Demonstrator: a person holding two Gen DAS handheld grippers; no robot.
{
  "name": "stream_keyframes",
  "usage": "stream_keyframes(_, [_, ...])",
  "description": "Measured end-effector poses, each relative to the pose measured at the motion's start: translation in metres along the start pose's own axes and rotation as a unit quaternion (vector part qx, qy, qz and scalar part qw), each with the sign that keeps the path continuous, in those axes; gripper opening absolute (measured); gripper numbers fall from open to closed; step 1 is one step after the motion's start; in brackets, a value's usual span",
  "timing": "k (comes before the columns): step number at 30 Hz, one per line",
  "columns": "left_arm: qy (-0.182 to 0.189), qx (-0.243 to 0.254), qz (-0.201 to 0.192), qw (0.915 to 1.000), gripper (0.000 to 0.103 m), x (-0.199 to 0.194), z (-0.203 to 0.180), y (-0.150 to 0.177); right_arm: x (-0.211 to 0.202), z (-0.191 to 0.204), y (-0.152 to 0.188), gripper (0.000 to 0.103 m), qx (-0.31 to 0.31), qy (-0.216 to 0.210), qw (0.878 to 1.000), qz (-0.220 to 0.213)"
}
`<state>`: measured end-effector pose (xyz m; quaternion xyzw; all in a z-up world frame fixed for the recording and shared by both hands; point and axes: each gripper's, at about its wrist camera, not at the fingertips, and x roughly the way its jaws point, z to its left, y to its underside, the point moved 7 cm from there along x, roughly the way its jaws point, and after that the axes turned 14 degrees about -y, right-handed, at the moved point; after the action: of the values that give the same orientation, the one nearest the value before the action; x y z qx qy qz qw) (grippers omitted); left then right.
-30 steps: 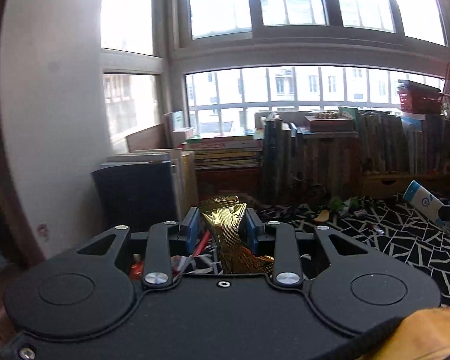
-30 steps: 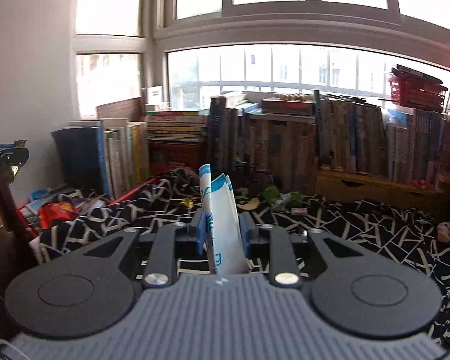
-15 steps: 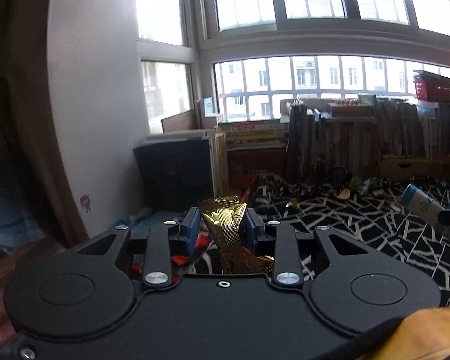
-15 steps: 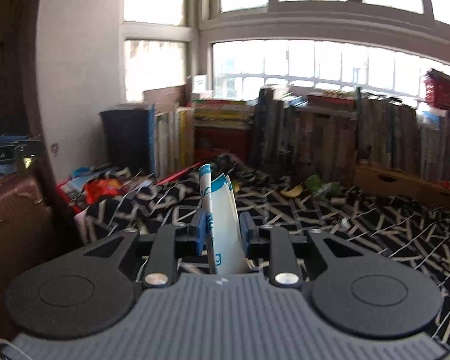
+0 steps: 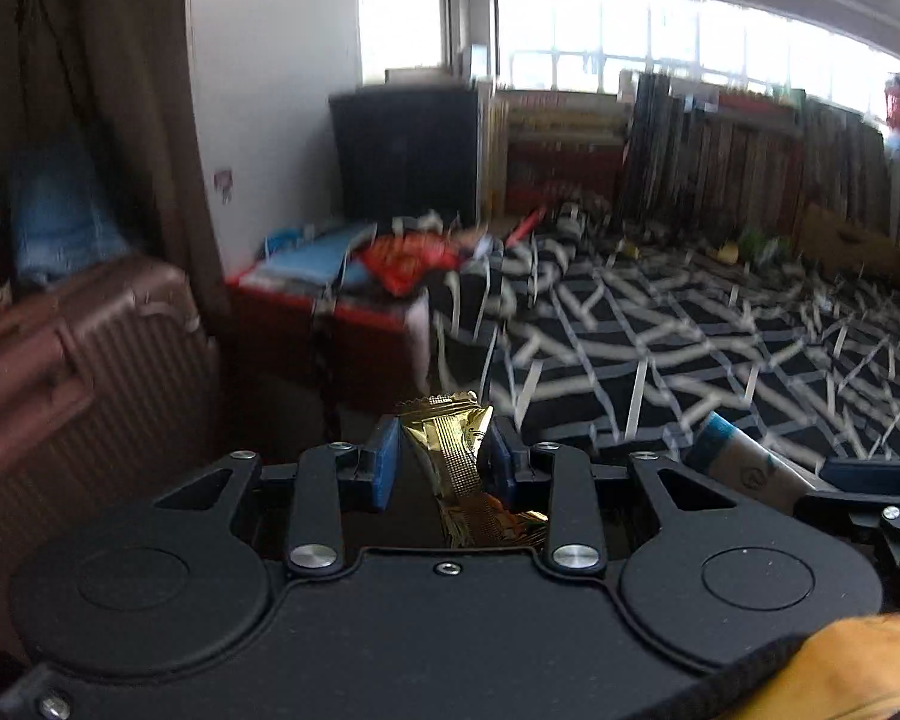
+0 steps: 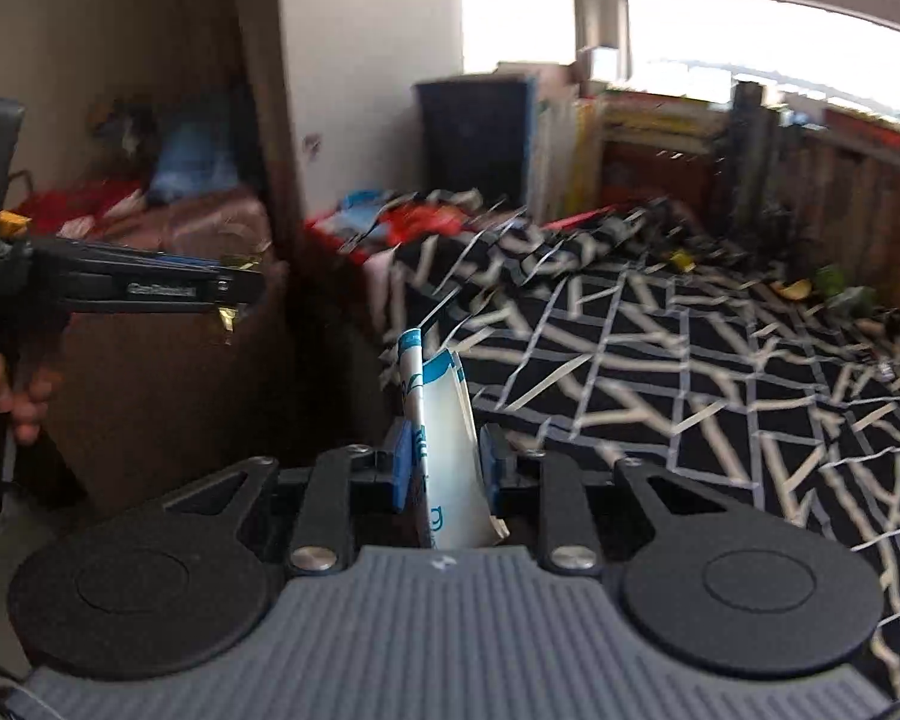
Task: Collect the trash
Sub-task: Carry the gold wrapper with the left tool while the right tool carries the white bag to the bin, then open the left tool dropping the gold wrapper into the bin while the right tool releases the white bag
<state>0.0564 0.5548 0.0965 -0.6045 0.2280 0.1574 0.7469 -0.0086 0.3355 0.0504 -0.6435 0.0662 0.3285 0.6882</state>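
Observation:
My left gripper (image 5: 444, 450) is shut on a crumpled gold foil wrapper (image 5: 459, 456), pinched between its blue pads. My right gripper (image 6: 444, 456) is shut on a flattened white and blue paper cup (image 6: 444, 438) that stands upright between its pads. In the left wrist view that cup (image 5: 744, 468) pokes in from the lower right. The right wrist view shows the left gripper (image 6: 234, 291) from the side at the left edge, gold wrapper at its tip, with a hand on its handle. Both grippers hang near the left edge of a black and white patterned cover (image 6: 660, 372).
A brown ribbed suitcase (image 5: 60, 372) stands at the left. A red box (image 5: 330, 312) heaped with red and blue packets sits beyond the cover's corner. Stacked books and a dark blue box (image 5: 408, 156) line the windows. Small scraps (image 6: 798, 288) lie far across the cover.
Both views have swung left and tipped downward. The suitcase and red box have come into sight, and the windows have slid up and right. Both grips are unchanged.

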Motion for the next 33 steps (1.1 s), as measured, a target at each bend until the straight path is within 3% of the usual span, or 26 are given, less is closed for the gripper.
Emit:
stream_keyframes(10, [-0.006, -0.004, 0.078, 0.9970, 0.030, 0.023, -0.003, 0.068, 0.024, -0.007, 0.015, 0.030, 0.005, 0.007, 1.000, 0.030])
stream_keyframes(14, [0.000, 0.018, 0.102, 0.9946, 0.030, 0.034, -0.011, 0.086, 0.033, -0.004, 0.022, 0.030, 0.006, -0.002, 0.999, 0.044])
stream_keyframes(22, [0.003, 0.027, 0.140, 0.9897, 0.030, 0.047, -0.016, 0.106, 0.047, 0.014, 0.032, 0.030, -0.002, -0.029, 0.997, 0.070])
stream_keyframes(33, [0.004, 0.028, 0.153, 0.9879, 0.032, 0.049, -0.017, 0.112, 0.049, 0.018, 0.040, 0.030, 0.002, -0.031, 0.996, 0.083])
